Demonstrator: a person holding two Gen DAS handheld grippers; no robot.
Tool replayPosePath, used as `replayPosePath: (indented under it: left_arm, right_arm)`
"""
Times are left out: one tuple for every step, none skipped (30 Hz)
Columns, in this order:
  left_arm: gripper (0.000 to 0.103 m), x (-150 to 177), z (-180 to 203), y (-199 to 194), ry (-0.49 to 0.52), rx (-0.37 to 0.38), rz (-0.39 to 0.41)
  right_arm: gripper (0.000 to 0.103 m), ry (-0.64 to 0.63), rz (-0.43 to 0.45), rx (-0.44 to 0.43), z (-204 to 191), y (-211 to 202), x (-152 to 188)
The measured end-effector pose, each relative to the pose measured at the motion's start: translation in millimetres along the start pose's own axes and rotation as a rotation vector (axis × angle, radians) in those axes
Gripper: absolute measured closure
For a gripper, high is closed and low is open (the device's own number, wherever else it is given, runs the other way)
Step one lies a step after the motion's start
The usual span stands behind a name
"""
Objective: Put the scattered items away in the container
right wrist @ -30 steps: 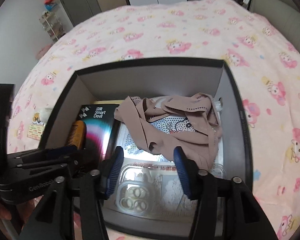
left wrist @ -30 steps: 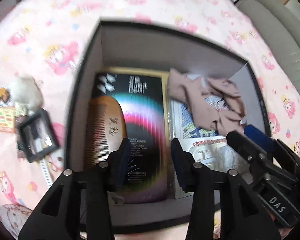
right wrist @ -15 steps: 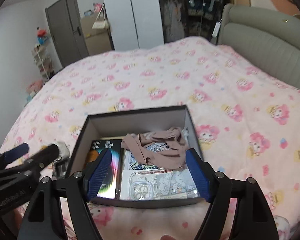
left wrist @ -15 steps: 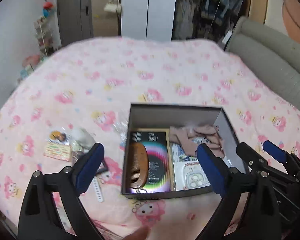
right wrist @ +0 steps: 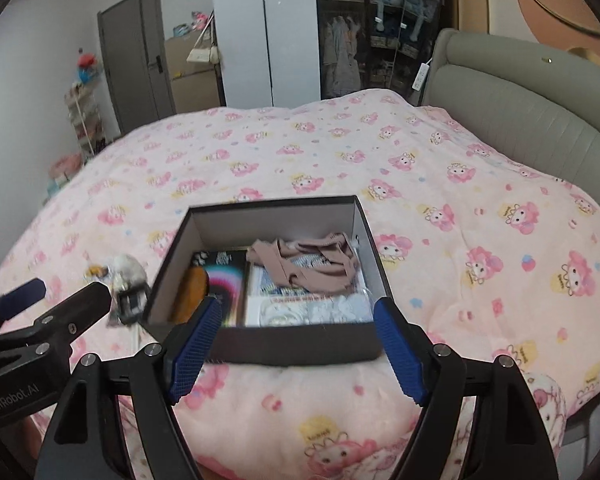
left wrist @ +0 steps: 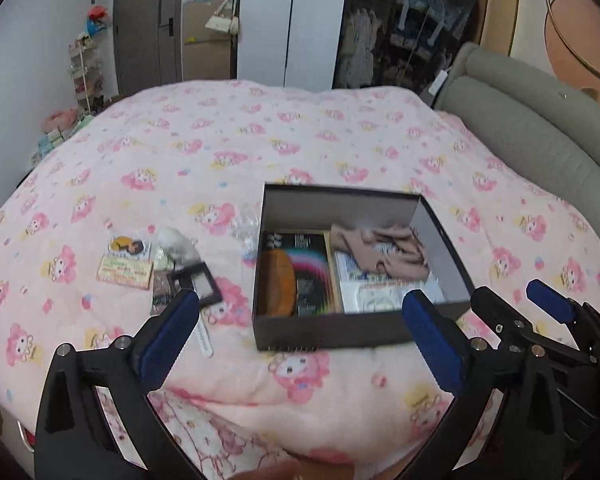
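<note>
Bed [left wrist: 300, 140] covered by pink cartoon-print quilt carries everything. Black rectangular cardboard box [left wrist: 332, 334], lid off, sits near the quilt's front edge. Inside, left half: brown wooden comb [left wrist: 276, 284] lying on a black booklet with rainbow stripe [left wrist: 312, 276]. Right half: crumpled beige-brown fabric garment [left wrist: 380, 250] toward the back, over white printed packets [left wrist: 374, 298] at the front.

Scattered items remain on the quilt left of the box, apart from it: small black square-framed case [left wrist: 196, 280], white fluffy ball [left wrist: 176, 246] just behind it, flat orange-and-yellow printed card [left wrist: 126, 268] further left, white strap-like piece [left wrist: 204, 336] nearer the front edge. Crinkled clear plastic [left wrist: 246, 226] lies beside the box's back-left corner.

Left tongs [left wrist: 300, 332] spread wide, nothing between the blue pads, held above the quilt's front edge facing the box. Right tongs [right wrist: 296, 348] likewise spread and empty, the box's front wall seen between the pads. Both sets have just been opening. Each appears at the edge of the other's view, side by side.

Grey padded headboard [right wrist: 520, 120] along the right.
</note>
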State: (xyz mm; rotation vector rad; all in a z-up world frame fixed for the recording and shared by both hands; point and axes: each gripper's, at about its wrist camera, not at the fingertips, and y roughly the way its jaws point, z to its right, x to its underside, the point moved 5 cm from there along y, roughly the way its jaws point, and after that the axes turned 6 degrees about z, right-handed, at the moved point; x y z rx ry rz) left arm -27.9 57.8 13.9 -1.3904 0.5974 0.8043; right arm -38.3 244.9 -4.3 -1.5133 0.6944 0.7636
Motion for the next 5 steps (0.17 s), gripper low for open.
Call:
replayPosePath:
  left_arm:
    - [0.001, 3, -1, 1, -0.001, 0.002, -0.007]
    - [0.001, 5, -2, 0, 0.0, 0.001, -0.011]
    - [0.001, 7, -3, 0, 0.003, -0.004, -0.012]
    - [0.001, 9, -3, 1, 0.008, -0.012, -0.01]
    - [0.001, 11, -4, 1, 0.017, -0.021, -0.008]
  right_arm:
    - [0.026, 0.006, -0.01, 0.001, 0, 0, 5]
    - [0.026, 0.012, -0.019, 0.001, 0, -1, 9]
    - [0.026, 0.013, -0.025, 0.0, 0, -1, 12]
    - [0.026, 0.007, -0.027, -0.001, -1, -1, 15]
    - [0.026, 0.0, -0.03, -0.003, -2, 0, 16]
